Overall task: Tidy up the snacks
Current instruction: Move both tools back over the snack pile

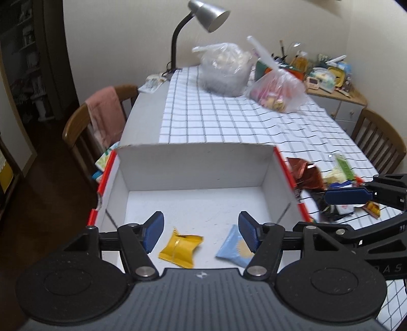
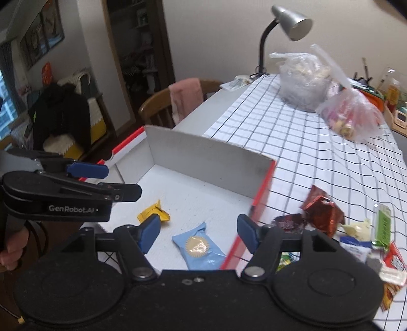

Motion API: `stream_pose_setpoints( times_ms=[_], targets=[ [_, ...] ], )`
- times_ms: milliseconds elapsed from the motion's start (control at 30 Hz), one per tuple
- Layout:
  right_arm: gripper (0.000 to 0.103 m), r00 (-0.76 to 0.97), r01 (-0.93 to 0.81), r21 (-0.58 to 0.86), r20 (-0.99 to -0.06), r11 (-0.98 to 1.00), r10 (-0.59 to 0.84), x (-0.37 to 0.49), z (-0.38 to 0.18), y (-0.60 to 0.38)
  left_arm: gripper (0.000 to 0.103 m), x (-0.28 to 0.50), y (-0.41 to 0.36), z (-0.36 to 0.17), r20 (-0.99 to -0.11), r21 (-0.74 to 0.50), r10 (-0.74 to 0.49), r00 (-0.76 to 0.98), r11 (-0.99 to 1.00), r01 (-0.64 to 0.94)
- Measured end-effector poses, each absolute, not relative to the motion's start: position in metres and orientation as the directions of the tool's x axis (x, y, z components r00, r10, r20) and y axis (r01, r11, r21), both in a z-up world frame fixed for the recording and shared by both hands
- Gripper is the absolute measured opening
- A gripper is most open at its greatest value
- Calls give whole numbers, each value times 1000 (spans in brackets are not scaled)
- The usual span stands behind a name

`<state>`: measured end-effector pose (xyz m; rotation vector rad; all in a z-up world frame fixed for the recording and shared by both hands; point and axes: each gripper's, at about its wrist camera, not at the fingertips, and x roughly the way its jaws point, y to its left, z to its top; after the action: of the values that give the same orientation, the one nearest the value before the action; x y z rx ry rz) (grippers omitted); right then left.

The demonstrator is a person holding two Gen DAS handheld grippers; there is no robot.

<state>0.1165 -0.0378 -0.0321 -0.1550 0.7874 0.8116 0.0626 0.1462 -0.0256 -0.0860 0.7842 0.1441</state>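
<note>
A white cardboard box with red edges sits at the table's near end. Inside lie a yellow snack packet and a light blue packet with a gold seal. My left gripper is open and empty, over the box above both packets. My right gripper is open and empty, over the box's right rim above the blue packet. A pile of loose snacks lies on the cloth right of the box, with a red-brown foil packet on top.
A checked cloth covers the table. Two filled plastic bags and a desk lamp stand at the far end. Wooden chairs flank the table. A cluttered cabinet is at the back right.
</note>
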Motion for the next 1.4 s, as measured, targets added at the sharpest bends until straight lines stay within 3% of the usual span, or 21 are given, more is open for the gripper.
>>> stream_pose_setpoints(
  times_ms=[133, 567, 633, 800, 1000, 1400],
  targets=[
    [80, 461, -678, 170, -659, 715, 594, 110, -27, -63, 65, 57, 130, -19, -689, -36, 74, 721, 990, -136],
    [92, 540, -588, 205, -621, 782, 568, 105, -29, -146, 78, 53, 67, -16, -658, -60, 23, 753, 995, -83],
    [100, 552, -579, 210, -610, 788, 568, 105, -31, -158, 78, 55, 58, -18, -659, -70, 10, 752, 995, -75],
    [101, 567, -558, 209, -611, 803, 553, 111, -36, -187, 84, 62, 32, -26, -660, -91, 2, 751, 993, -82],
    [101, 581, -529, 186, -632, 828, 513, 126, -47, -224, 84, 71, 2, -36, -664, -124, -8, 748, 987, -99],
    [101, 582, -508, 89, -698, 857, 417, 185, -90, -286, 84, 106, -48, -66, -700, -80, 97, 707, 974, -213]
  ],
)
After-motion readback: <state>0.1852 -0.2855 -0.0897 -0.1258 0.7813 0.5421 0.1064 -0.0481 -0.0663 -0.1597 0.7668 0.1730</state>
